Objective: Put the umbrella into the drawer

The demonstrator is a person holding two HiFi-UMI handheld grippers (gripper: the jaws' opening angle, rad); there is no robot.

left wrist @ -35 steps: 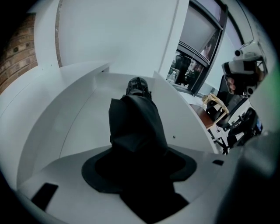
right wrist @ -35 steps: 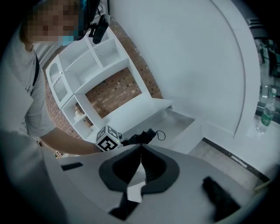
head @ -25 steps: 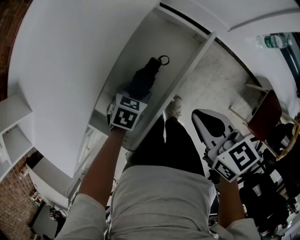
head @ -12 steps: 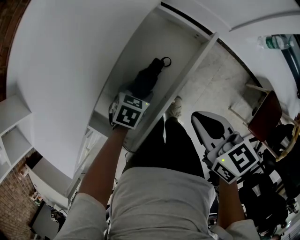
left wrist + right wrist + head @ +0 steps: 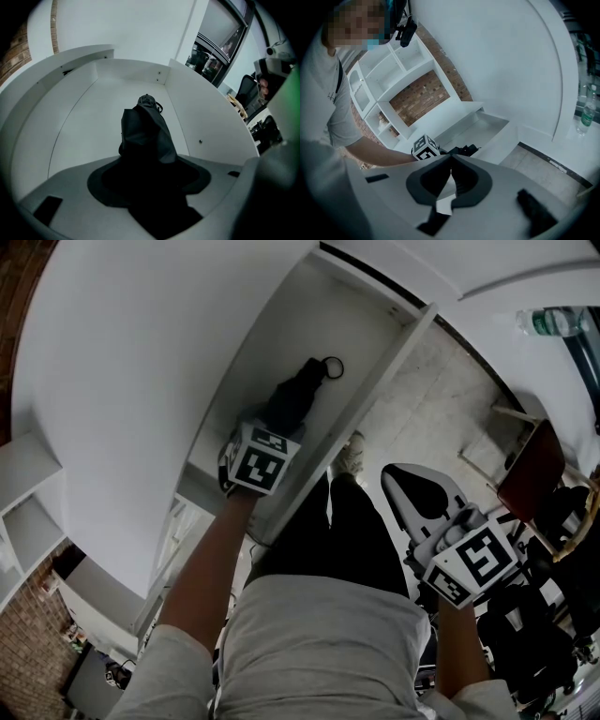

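With the folded black fabric umbrella (image 5: pixel 144 133) lying on the floor of the open white drawer (image 5: pixel 323 315), the left gripper (image 5: pixel 147 187) has its jaws clamped on the near end, and the loop handle points away ahead of them. The right gripper (image 5: pixel 450 164) hangs aside, jaws together on nothing. A clean finish likely means opening wide and drawing straight back, so that no fabric snags.

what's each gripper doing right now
left gripper: closed on the umbrella, inside the drawer
right gripper: closed, empty
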